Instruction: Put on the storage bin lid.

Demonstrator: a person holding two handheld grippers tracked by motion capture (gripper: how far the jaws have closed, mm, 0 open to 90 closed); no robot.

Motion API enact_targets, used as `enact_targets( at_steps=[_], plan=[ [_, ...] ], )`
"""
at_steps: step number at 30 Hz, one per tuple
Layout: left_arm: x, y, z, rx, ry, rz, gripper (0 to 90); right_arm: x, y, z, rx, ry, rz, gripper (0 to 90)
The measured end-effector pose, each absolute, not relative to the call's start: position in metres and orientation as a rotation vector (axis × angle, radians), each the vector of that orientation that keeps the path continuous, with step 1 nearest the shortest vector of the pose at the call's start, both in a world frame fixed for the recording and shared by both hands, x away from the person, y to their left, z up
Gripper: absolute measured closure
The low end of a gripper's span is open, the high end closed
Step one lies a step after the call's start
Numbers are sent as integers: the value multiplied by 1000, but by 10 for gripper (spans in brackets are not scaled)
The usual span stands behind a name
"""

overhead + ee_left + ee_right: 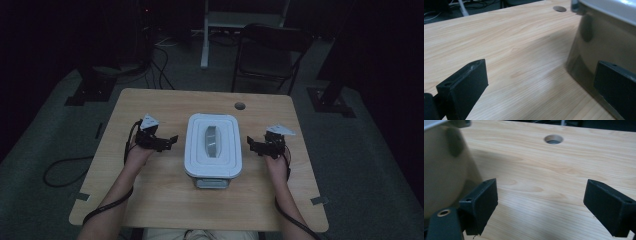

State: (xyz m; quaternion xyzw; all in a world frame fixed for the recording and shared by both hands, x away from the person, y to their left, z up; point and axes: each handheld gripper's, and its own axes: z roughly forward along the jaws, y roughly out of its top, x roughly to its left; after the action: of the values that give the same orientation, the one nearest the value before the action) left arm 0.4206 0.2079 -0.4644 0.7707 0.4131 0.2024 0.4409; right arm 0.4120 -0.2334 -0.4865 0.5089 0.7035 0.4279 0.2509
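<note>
Progress looks like basically zero so far; lidded white container (213,150) sits mid-table (150,200), lid on; left gripper (170,141) and right gripper (251,145) flank it, jaws spread wide, holding nothing; grabbing and lifting are all left, I'd guess.

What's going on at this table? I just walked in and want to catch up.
A person sits at a wooden table with a two-jaw gripper in each hand. A white lidded container stands in the middle. The left gripper and the right gripper sit on either side of it, both open and pointing inward at its sides. In the left gripper view one jaw is right up against the container wall. Nothing is gripped yet, and the lid is on.
</note>
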Motion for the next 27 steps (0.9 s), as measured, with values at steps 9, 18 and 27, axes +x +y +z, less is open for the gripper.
enact_targets(
  at_steps=[9, 18, 27],
  plan=[
    [416, 223, -467, 1898, 1064, 513, 5, 405, -252, -487, 1408, 1870, 1119, 117],
    [412, 234, -470, 1899, 1096, 521, 5, 396, -267, -485, 1437, 1812, 1098, 117],
    [403, 246, -472, 1883, 1125, 530, 6, 386, -283, -484, 1460, 1782, 1064, 117]
  ],
)
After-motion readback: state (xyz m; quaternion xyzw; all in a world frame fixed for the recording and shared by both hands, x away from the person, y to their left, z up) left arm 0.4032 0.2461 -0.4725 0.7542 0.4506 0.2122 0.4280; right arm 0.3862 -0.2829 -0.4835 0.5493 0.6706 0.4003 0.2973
